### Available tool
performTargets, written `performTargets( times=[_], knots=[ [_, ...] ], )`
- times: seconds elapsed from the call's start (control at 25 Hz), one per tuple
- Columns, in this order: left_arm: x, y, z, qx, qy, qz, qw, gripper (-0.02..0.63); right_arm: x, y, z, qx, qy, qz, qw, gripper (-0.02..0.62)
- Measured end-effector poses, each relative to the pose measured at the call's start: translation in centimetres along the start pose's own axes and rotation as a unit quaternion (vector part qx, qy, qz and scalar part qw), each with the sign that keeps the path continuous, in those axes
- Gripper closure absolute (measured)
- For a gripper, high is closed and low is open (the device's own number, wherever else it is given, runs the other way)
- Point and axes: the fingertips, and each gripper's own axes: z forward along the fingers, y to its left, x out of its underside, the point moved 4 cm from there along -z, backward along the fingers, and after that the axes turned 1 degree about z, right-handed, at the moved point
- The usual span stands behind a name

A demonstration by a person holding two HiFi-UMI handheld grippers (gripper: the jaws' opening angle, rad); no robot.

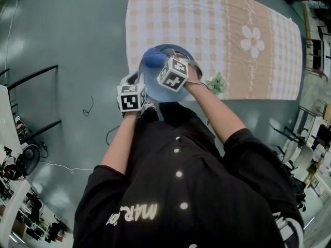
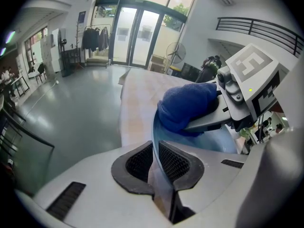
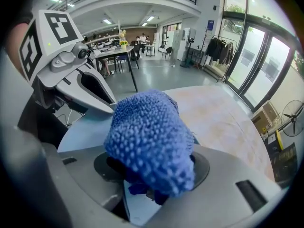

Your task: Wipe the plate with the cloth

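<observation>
At twelve o'clock from the person's chest in the head view, both tongs meet on a blue plate (image 1: 180, 51) held up over the near edge of a checked mat (image 1: 207, 19). The left gripper (image 1: 144, 90) comes in at the plate's eight o'clock. Its own view shows the left gripper (image 2: 156, 163) with jaws nearly together, the ribbed pads pinching the thin rim of the plate (image 2: 214, 139), which stands edge-on between them.

The right gripper (image 1: 156, 62) reaches in from four o'clock. Its jaws are closed on a bunched blue cloth (image 1: 152, 58), which sits at the plate's ten o'clock. From the right gripper (image 3: 149, 175) view the nubbly cloth (image 3: 149, 137) bulges out over the jaws and covers most of them, with the pale face of the plate (image 3: 80, 132) just behind and below it. The left gripper view shows the cloth (image 2: 187, 108) pressed against the plate's face.

The mat carries a white daisy and a line of script too small to read. White print on the black shirt (image 1: 176, 190) shows "MAR"; the remaining letters cannot be made out.
</observation>
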Motion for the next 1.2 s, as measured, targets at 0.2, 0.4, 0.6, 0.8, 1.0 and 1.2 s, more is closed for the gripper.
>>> performTargets(
  times=[0.2,0.4,0.6,0.8,1.0,1.2],
  knots=[
    [-0.1,0.1,0.0,-0.004,-0.002,0.0,1.0,0.552,0.6,-0.7,-0.2,0.009,0.013,0.009,1.0,0.393],
    [-0.1,0.1,0.2,-0.004,-0.002,-0.008,1.0,0.554,2.1,-1.8,-0.7,0.019,0.028,0.018,0.999,0.394],
    [-0.1,0.1,0.0,-0.003,0.001,-0.011,0.9999,0.555,3.3,-2.3,-1.5,0.025,0.045,0.018,0.999,0.394],
    [-0.1,0.1,0.0,-0.003,0.0,-0.008,1.0,0.555,4.4,-2.5,-2.0,0.032,0.057,0.019,0.998,0.394],
    [-0.1,0.1,0.0,-0.005,0.001,-0.01,0.9999,0.555,5.3,-2.6,-2.5,0.038,0.074,0.008,0.996,0.394],
    [-0.1,0.1,0.1,-0.008,0.001,-0.011,0.9999,0.555,6.1,-2.5,-2.8,0.04,0.084,-0.007,0.996,0.396]
  ],
)
